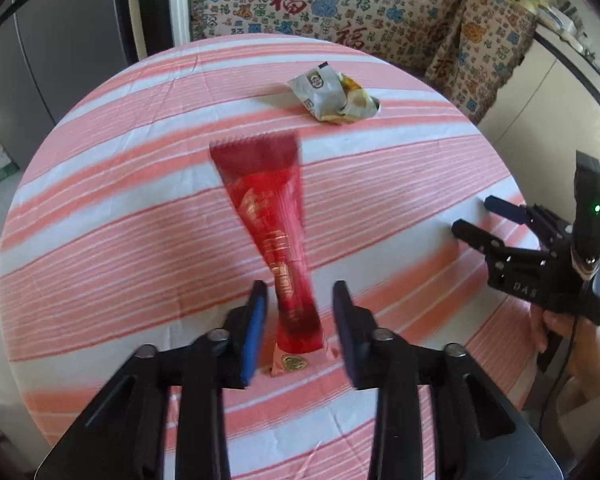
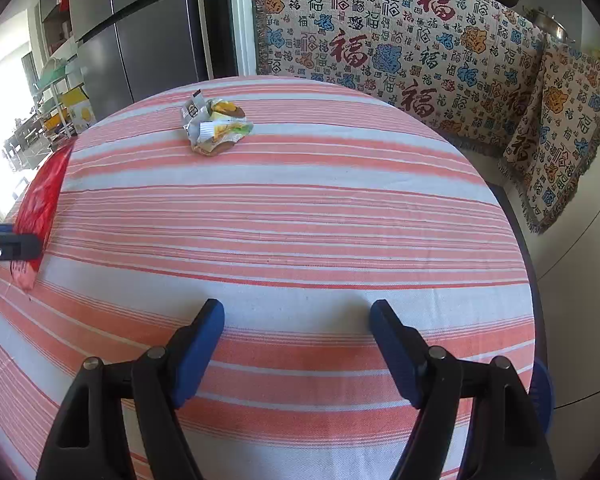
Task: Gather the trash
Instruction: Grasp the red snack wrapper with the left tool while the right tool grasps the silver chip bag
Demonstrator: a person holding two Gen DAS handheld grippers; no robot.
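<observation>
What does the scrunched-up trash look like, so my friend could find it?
Look at the round table with the pink striped cloth. Near its far edge, before the patterned sofa, lies a crumpled wrapper. It is silvery and balled up, unlike the long flat red wrapper.

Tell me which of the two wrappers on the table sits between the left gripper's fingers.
The long red wrapper: it stands between the left gripper's open fingers. The crumpled silver and yellow wrapper lies far off across the striped tablecloth.
</observation>
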